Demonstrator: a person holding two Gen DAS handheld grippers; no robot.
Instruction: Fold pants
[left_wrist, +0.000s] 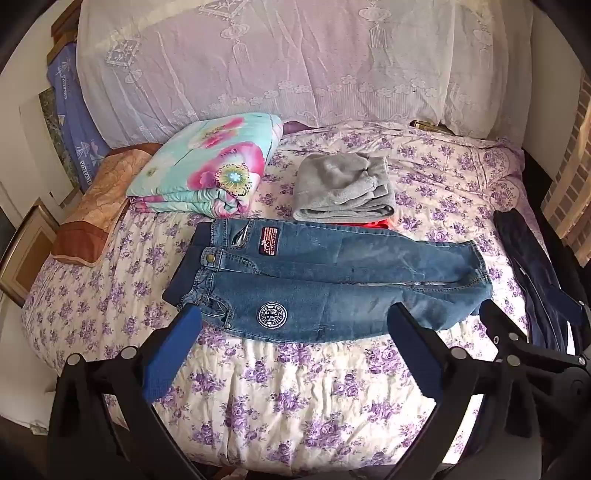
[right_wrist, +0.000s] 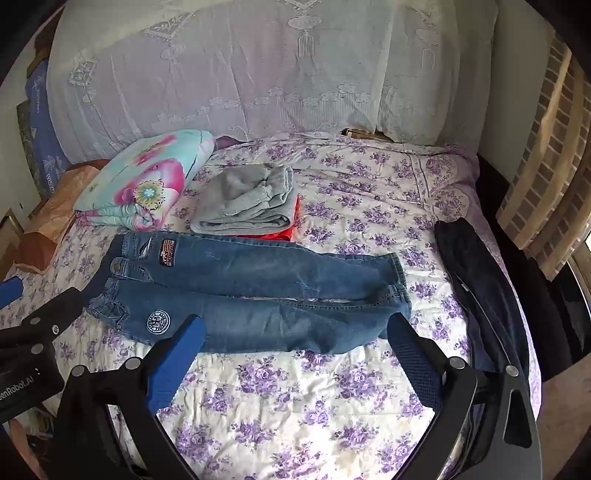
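bed (left_wrist: 295, 387), purple-flowered quilt: one pair of blue jeans (left_wrist: 317, 291), spread flat across the middle, waistband to the left, both legs running right, side by side. behind the jeans: grey folded garment (left_wrist: 343, 192) stacked on a red garment (left_wrist: 369, 223); floral folded blanket (left_wrist: 207, 173) to its left; brown pillow (left_wrist: 99, 206) at the left edge. dark garment (right_wrist: 476, 280) along the right edge. left claw (left_wrist: 295, 321): spread wide, gripping nothing, hovering over the near hem of the waist end. right claw (right_wrist: 295, 332): spread wide, gripping nothing, hovering near the leg ends.
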